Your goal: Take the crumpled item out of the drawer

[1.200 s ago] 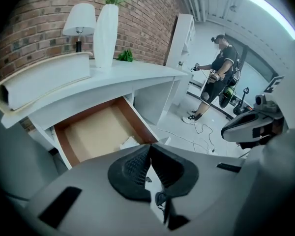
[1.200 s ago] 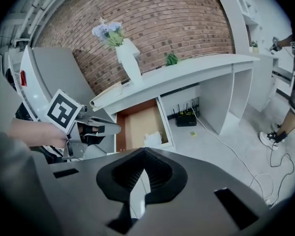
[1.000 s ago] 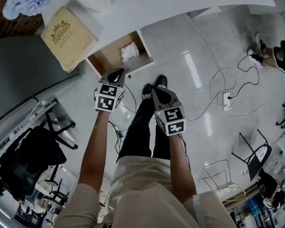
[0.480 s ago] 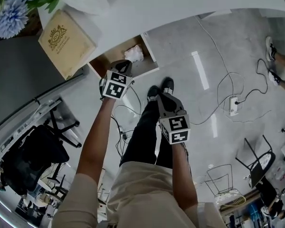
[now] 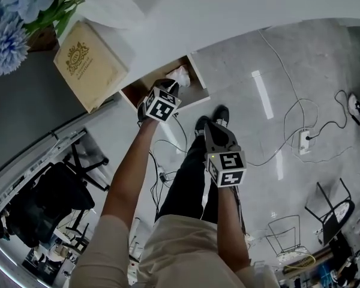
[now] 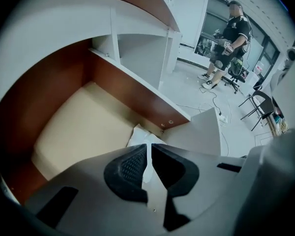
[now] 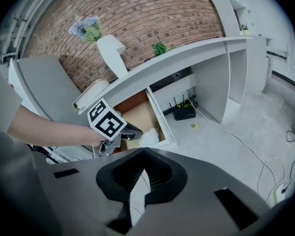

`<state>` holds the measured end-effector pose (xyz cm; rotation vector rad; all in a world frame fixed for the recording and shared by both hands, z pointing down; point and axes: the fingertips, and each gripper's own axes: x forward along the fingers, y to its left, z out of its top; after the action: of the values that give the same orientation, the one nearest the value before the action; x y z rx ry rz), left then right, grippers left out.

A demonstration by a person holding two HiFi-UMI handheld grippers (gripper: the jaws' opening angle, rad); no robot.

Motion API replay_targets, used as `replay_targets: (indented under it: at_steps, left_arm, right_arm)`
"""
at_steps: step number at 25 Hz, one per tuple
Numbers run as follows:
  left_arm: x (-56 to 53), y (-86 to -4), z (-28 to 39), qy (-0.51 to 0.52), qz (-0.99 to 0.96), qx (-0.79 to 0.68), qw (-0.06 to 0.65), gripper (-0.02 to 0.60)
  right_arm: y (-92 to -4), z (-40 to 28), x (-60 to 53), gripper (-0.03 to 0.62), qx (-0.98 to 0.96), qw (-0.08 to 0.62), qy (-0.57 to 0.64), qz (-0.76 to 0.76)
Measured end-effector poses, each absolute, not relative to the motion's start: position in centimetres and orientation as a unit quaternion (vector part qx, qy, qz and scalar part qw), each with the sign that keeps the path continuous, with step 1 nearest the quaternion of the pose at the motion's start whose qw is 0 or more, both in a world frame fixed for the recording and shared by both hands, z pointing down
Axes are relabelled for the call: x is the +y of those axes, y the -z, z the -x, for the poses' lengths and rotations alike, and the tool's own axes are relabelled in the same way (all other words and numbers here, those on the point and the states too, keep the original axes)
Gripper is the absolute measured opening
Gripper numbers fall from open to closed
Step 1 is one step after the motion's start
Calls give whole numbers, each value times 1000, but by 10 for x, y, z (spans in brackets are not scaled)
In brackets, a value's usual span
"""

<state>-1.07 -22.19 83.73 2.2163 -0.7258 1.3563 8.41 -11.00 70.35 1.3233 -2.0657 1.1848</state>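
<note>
Jaws of our left gripper (image 6: 148,146) sit together just before the paper (image 6: 137,134) in the drawer (image 6: 73,127); our right gripper (image 7: 144,151), likewise closed, holds nothing.

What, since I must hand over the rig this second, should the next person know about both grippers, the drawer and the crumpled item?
Left gripper: over the open drawer, tips at the white crumpled item; jaws almost together, white in the slit, grip unclear.
Right gripper: shut, empty, held back over the floor.
Item: inside the drawer, in a corner by a white panel.
Done: drawer open, left gripper at the item.
Left: confirm the grip, lift the item out.
</note>
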Motion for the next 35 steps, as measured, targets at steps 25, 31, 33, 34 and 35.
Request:
replay_targets:
  at_steps: [25, 31, 33, 34, 35]
  left_arm:
    - [-229, -921, 16, -586, -756, -217, 197, 60]
    - [-230, -921, 17, -581, -760, -220, 192, 34]
    - [-230, -918, 18, -579, -761, -222, 190, 24]
    - [-231, -917, 19, -579, -762, -222, 189, 21]
    - [-231, -916, 19, -580, -762, -221, 187, 20]
  right_arm:
    - [-718, -78, -98, 25, -766, 244, -416, -425]
    - [-722, -78, -97, 25, -766, 240, -418, -425]
    - [-719, -77, -100, 25, -767, 238, -416, -426]
    - [-718, -77, -101, 25, -768, 239, -414, -426]
    - [-718, -78, -100, 25, -769, 241, -412, -426]
